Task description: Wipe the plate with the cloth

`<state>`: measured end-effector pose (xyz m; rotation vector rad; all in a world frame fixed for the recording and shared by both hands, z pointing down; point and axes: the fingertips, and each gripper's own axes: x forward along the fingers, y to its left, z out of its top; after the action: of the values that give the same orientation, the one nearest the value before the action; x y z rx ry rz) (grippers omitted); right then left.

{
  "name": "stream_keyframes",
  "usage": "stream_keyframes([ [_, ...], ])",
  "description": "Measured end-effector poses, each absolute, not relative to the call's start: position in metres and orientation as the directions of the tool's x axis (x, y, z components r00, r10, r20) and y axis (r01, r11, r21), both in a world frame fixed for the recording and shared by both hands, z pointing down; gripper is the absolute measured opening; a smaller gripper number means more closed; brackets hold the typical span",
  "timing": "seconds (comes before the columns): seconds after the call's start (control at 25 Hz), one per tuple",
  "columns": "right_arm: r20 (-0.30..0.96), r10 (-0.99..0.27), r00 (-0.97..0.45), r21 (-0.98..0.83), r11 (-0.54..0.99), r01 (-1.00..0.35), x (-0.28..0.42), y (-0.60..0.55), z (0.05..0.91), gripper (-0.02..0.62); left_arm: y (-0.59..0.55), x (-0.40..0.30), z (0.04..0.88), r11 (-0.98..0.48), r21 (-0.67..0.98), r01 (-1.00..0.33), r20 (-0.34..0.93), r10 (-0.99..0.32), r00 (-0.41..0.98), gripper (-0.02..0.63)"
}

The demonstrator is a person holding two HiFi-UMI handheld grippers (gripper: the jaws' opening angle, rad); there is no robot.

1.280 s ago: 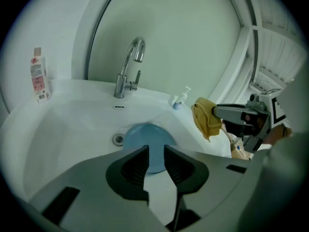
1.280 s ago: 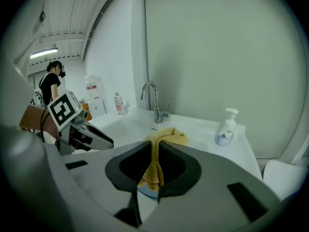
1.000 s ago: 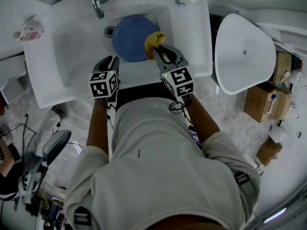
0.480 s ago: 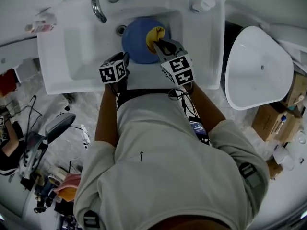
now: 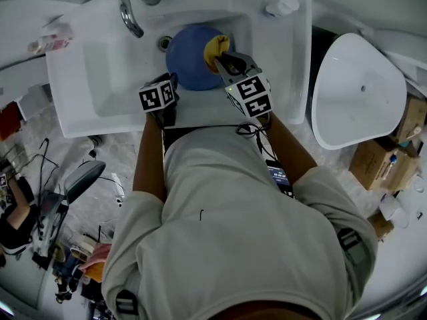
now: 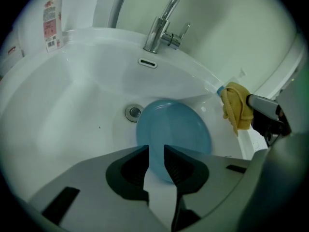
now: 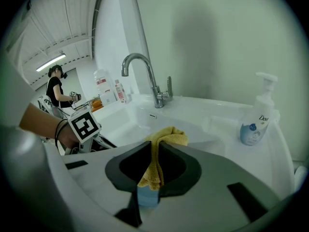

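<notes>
A round blue plate [image 5: 190,59] [image 6: 178,129] lies in the white sink basin [image 5: 100,65] beside the drain [image 6: 133,112]. My right gripper [image 5: 223,62] [image 7: 155,146] is shut on a yellow cloth [image 5: 217,47] [image 6: 236,108] [image 7: 166,138], which it holds above the plate's right edge. My left gripper [image 5: 172,82] [image 6: 156,149] hovers at the plate's near left rim. Its jaws are drawn almost together with nothing between them, and the plate shows through the narrow gap.
A chrome faucet [image 5: 130,9] [image 7: 145,71] stands at the sink's back. A soap dispenser [image 7: 255,120] sits on the right ledge and a tube [image 5: 50,40] on the left. A white toilet [image 5: 357,92] and cardboard boxes [image 5: 387,162] stand to the right.
Over the last second both grippers moved forward over the basin, bringing the cloth closer over the plate. In the last half second they have barely shifted.
</notes>
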<state>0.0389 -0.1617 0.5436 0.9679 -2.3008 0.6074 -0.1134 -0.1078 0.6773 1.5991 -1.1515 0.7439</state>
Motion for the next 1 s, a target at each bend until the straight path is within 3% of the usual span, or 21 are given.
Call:
stream_keyframes([
  [0.36,0.676,-0.495,-0.545,-0.202,0.587,-0.784,0.036,-0.158,0.545,0.048,-0.120,-0.138,0.713,0.009,0.365,-0.931,0.898,-0.267,0.349,0.109],
  [1.0,0.724,-0.513,-0.461,-0.183,0.502,-0.846,0.045,-0.156,0.551,0.048,-0.124,-0.121,0.749,-0.013,0.474,-0.880,0.865,-0.180,0.468,0.109],
])
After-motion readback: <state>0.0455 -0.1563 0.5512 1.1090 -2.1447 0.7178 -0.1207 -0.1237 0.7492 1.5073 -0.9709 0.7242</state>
